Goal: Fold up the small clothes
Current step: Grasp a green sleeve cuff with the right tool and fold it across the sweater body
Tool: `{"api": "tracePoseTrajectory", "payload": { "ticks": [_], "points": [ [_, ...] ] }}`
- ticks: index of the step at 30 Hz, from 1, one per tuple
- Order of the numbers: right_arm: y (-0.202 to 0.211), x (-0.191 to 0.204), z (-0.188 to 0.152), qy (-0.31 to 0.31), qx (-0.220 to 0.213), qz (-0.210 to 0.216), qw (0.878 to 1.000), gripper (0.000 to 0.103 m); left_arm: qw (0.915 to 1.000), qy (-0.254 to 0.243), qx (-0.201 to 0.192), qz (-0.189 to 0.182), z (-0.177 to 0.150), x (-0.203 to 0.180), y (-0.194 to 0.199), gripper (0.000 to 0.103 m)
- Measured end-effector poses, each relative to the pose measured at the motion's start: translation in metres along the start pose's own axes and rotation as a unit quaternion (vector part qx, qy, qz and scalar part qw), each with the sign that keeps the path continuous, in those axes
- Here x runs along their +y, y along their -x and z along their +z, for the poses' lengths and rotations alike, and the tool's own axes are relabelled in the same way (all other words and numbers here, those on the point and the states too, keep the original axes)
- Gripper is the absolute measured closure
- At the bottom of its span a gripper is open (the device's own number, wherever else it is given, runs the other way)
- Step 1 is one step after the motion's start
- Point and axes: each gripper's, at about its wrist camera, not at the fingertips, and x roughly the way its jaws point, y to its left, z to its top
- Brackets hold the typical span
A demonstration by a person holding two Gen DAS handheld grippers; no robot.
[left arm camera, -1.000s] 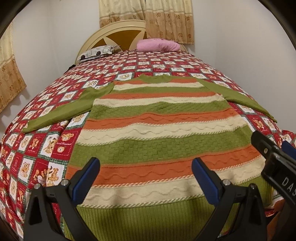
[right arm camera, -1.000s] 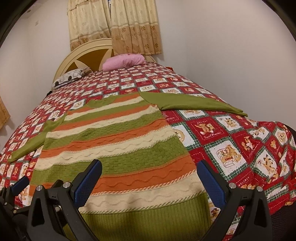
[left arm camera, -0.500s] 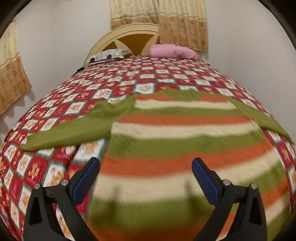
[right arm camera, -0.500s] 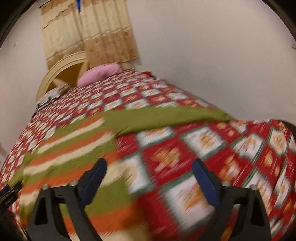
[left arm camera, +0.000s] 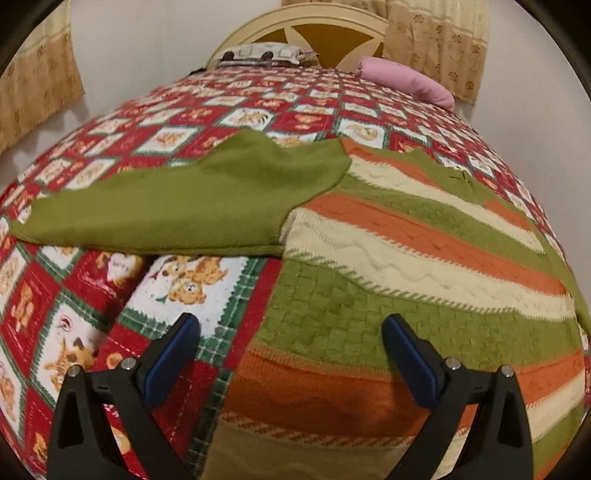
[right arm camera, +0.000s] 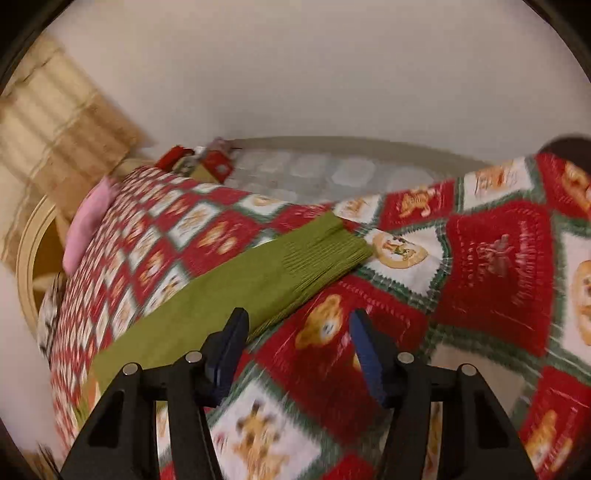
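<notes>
The striped sweater lies flat on the bed quilt with sleeves out, seemingly ready for folding inward, so the left gripper hovers spread over its side edge while the right gripper, half spread and empty, nears the right sleeve cuff.

sweater: chunky knit, ribbed and basket-weave bands, matt | sleeve: finer smooth knit, ribbed cuff | bedspread: printed quilted cloth, matt | left gripper: matt black plastic, blue pads, shiny metal screws | headboard: smooth painted wood
</notes>
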Motion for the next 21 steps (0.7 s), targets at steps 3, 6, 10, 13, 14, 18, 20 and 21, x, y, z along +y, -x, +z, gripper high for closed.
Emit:
{"api": "tracePoseTrajectory", "payload": {
  "ticks": [3, 6, 10, 13, 14, 18, 20, 21],
  "points": [
    [-0.022, -0.007, 0.009, -0.038, 0.012, -0.005, 0.999, 0.045, 1.0, -0.005, 0.002, 0.004, 0.0, -0.005, -0.001, 0.0],
    [-0.037, -0.004, 0.015, -0.041, 0.002, -0.022, 0.999, 0.045, 1.0, -0.004, 0.005, 0.002, 0.002, -0.006, -0.004, 0.0],
    [-0.05, 0.005, 0.02, -0.005, 0.0, -0.047, 0.999, 0.074, 1.0, -0.002, 0.005, -0.002, 0.004, -0.004, -0.007, 0.0],
    [-0.052, 0.003, 0.022, -0.001, -0.002, -0.046, 0.999, 0.087, 1.0, -0.002, 0.005, -0.002, 0.004, -0.004, -0.007, 0.0],
    [-0.049, 0.001, 0.023, 0.0, -0.002, -0.042, 0.999, 0.092, 1.0, -0.002, 0.004, -0.002, 0.004, -0.004, -0.007, 0.0],
    [-0.031, 0.013, 0.026, 0.025, -0.022, -0.037, 0.999, 0.096, 1.0, -0.001, 0.004, -0.002, 0.004, -0.004, -0.007, 0.0],
    [-0.015, 0.032, 0.025, 0.052, -0.04, -0.031, 0.997, 0.096, 1.0, -0.001, 0.004, -0.003, 0.004, -0.004, -0.008, 0.0],
    [-0.002, 0.046, 0.023, 0.07, -0.051, -0.024, 0.996, 0.096, 1.0, -0.001, 0.004, -0.003, 0.004, -0.004, -0.008, 0.0]
  ]
}}
